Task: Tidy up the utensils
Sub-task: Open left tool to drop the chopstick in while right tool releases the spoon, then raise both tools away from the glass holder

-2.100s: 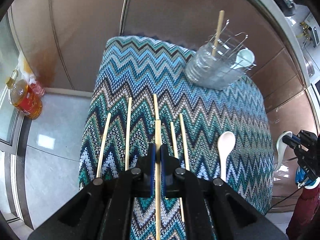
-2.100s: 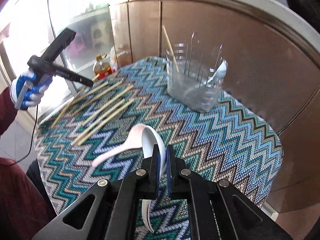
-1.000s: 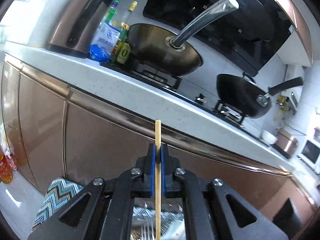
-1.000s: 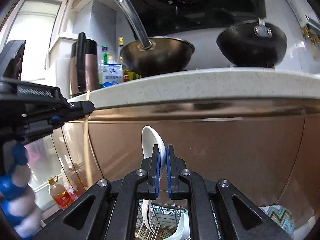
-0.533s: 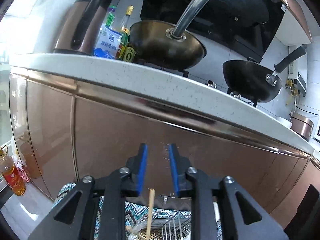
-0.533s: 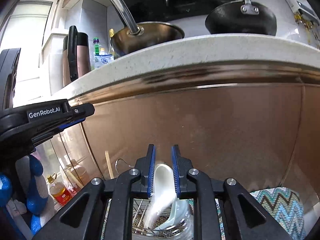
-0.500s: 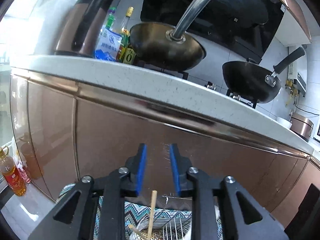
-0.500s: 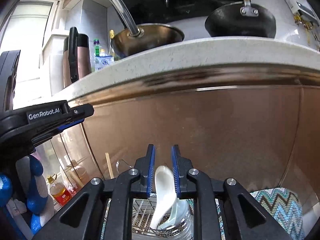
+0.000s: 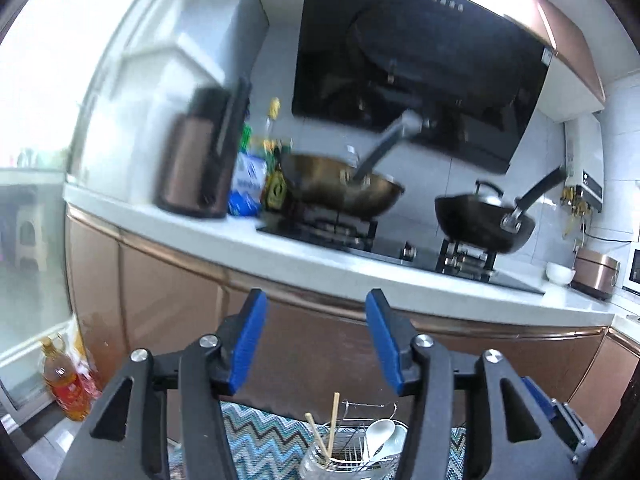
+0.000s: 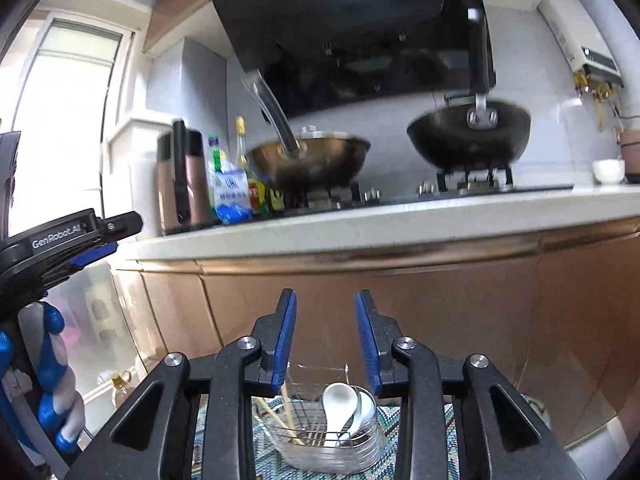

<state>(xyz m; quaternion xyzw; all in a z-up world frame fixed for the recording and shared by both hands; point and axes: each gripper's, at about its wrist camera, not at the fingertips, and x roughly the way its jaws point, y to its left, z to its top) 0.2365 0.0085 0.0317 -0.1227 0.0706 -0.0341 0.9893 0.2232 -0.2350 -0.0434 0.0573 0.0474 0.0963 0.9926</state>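
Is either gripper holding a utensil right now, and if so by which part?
Nothing is held. The left gripper and right gripper are both opening, empty; chopsticks and spoons sit in the holder.

Chopsticks (image 10: pixel 280 412) lean left of spoons (image 10: pixel 338 404) inside the holder (image 10: pixel 320 452)

Up on the worktop (image 10: pixel 400 220): brass wok (image 10: pixel 308 160) and black wok (image 10: pixel 468 136) on the hob, copper kettle (image 9: pixel 196 168) toward the left end, bottles (image 10: pixel 240 168) between. Oil bottle (image 9: pixel 64 384) down on the floor.
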